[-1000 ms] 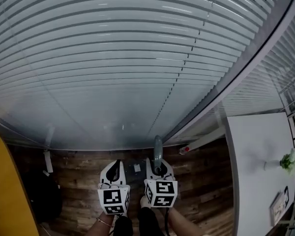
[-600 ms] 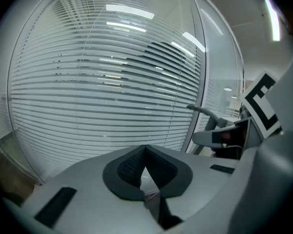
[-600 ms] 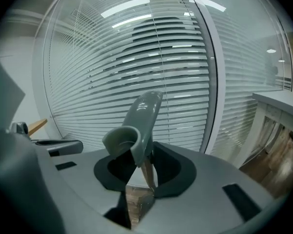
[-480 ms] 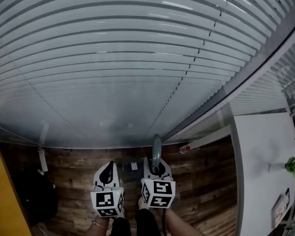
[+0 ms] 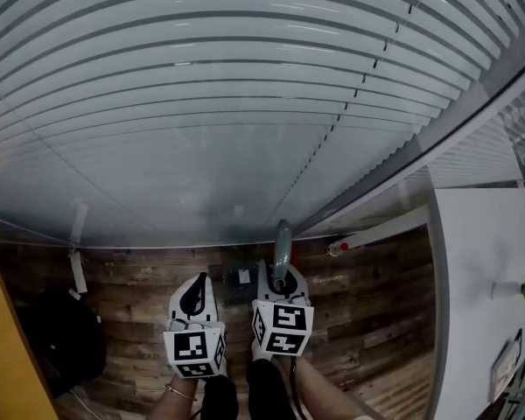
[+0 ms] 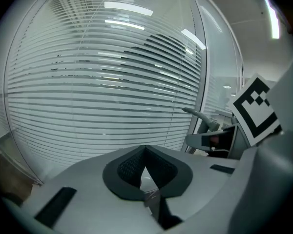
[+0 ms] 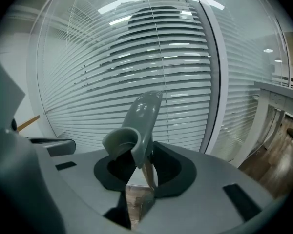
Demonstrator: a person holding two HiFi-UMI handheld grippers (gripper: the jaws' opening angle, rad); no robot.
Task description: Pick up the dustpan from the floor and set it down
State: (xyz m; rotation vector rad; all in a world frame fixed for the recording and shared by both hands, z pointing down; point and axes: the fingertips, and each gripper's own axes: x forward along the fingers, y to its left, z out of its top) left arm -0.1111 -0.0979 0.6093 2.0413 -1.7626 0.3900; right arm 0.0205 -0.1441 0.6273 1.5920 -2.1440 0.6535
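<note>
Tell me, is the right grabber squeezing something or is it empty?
Squeezing something. In the right gripper view, the right gripper has its jaws closed on the grey-green dustpan handle, which sticks up from between them.

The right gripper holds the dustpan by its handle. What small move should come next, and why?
Probably lower the right gripper a little toward the floor. Its jaws are shut on the dustpan handle, which stands upright, and I cannot tell whether the dustpan rests on the floor yet. The left gripper is shut and empty.
</note>
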